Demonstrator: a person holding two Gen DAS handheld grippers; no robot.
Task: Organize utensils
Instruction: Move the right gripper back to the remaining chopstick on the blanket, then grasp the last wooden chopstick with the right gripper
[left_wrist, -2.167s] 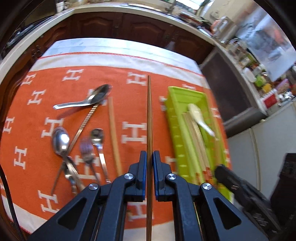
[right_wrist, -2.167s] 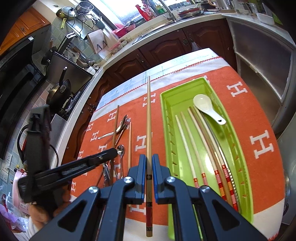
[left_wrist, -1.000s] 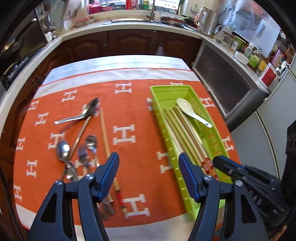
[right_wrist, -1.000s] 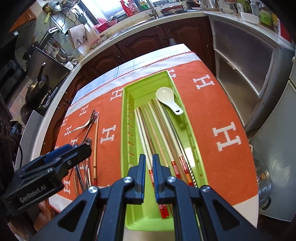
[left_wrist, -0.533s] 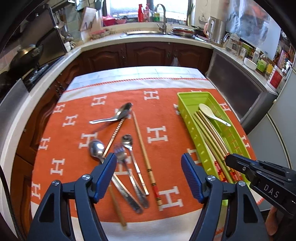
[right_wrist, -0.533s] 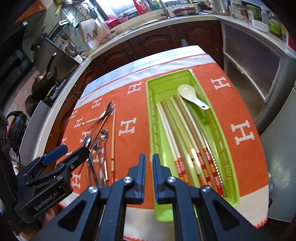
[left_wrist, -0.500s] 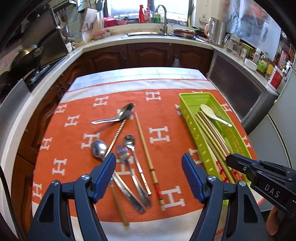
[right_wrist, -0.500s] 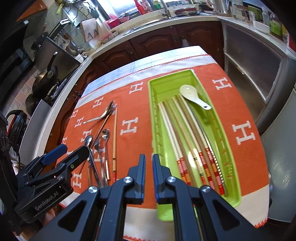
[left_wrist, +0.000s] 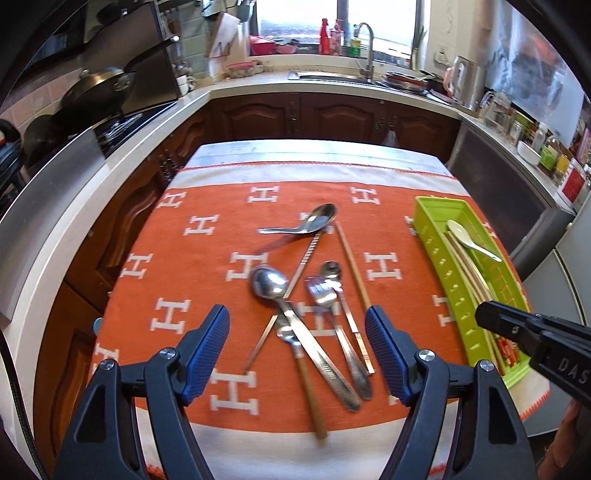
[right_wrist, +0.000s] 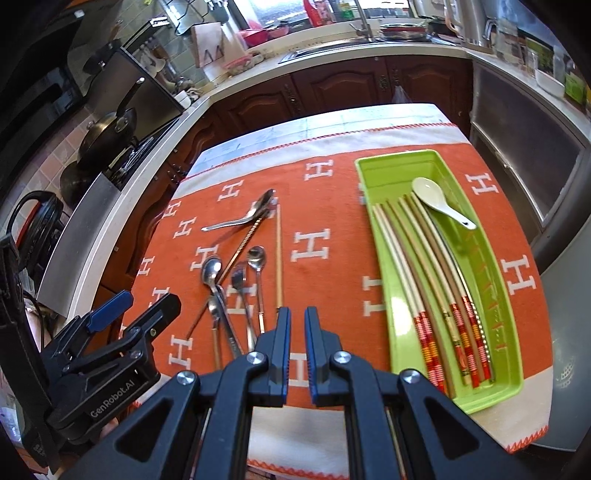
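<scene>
Left wrist: utensils (left_wrist: 314, 306) below spread left gripper (left_wrist: 297, 350).

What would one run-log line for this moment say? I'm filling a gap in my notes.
left gripper: open, empty, above loose cutlery | right gripper: nearly shut, empty | green tray: chopsticks, white spoon | cloth: one chopstick left

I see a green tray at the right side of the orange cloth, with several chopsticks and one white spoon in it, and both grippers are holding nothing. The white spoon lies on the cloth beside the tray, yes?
Not quite. The white spoon lies inside the green tray, at its far end next to the chopsticks, not on the orange cloth. The right wrist view shows this clearly. The rest is correct.
</scene>
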